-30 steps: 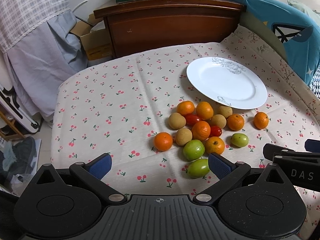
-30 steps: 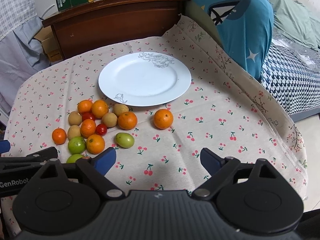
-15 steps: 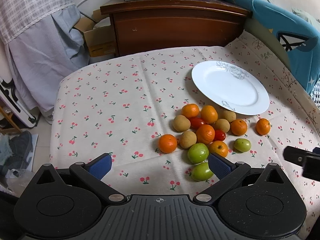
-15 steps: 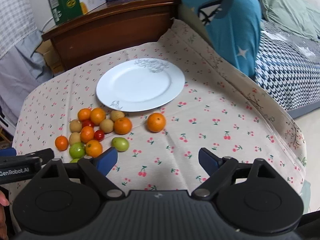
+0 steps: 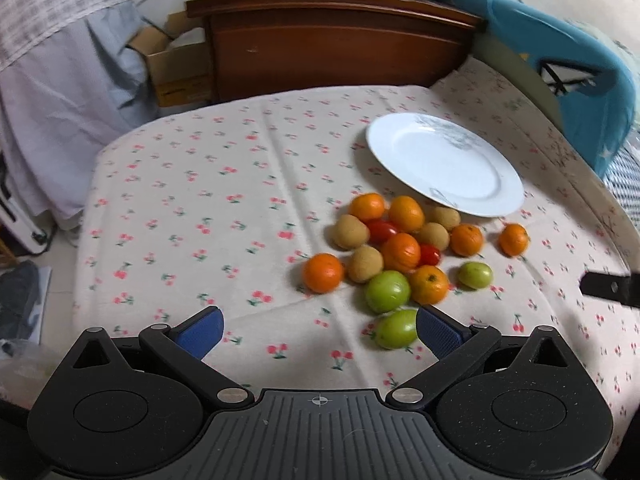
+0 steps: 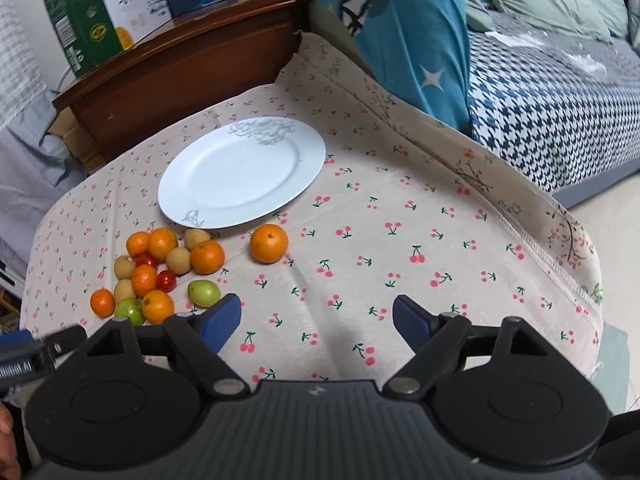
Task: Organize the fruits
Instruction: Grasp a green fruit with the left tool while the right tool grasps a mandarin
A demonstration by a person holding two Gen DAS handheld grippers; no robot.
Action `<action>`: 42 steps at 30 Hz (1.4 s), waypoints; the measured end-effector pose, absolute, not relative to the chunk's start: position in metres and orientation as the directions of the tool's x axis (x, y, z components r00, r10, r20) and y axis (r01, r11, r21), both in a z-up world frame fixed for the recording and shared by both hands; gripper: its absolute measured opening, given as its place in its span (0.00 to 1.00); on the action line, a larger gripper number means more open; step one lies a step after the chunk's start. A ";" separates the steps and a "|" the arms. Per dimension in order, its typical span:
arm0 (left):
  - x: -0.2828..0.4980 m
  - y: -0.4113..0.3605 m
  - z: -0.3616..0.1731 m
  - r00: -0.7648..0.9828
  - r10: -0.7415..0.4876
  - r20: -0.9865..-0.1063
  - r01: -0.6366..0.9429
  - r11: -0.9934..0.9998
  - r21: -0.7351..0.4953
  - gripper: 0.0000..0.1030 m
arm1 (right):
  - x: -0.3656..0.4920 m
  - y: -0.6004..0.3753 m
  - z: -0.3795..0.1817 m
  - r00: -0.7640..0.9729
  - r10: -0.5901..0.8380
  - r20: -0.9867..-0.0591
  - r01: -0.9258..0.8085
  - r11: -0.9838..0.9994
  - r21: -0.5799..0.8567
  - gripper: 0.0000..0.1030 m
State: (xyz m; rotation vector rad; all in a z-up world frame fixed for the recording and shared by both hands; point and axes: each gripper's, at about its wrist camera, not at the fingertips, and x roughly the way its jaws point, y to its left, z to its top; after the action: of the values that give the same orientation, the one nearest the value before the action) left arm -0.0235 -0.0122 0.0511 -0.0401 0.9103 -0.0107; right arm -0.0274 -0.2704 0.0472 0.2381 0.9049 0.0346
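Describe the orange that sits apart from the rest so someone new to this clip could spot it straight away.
Start at the white plate on the cherry-print tablecloth. Just off its near rim lies the lone orange. Unlike the other oranges, packed into the fruit cluster to the left, it touches nothing.

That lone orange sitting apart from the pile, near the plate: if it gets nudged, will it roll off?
The lone orange looks round, so a nudge would probably roll it. The tablecloth is soft and creased, which likely slows it soon. Its rind looks dull and firm, so it should probably grip well rather than slip.
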 end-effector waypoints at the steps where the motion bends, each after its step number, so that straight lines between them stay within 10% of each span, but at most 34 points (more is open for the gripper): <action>1: -0.023 -0.015 0.049 0.611 -0.030 -0.791 0.002 0.999 -0.037 0.99 | -0.027 -0.271 0.046 0.616 0.126 -0.778 0.075 0.973 0.217 0.79; 42: -0.019 -0.047 0.010 0.643 -0.096 -0.760 0.055 0.995 -0.079 0.56 | 0.034 -0.239 0.003 0.643 0.220 -0.734 0.026 0.951 0.309 0.46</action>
State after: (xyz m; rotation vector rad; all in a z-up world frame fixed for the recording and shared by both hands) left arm -0.0189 -0.0465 0.0099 -0.0497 0.8682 -0.0860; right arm 0.0338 -0.2395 0.0033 0.3051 0.8688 0.1123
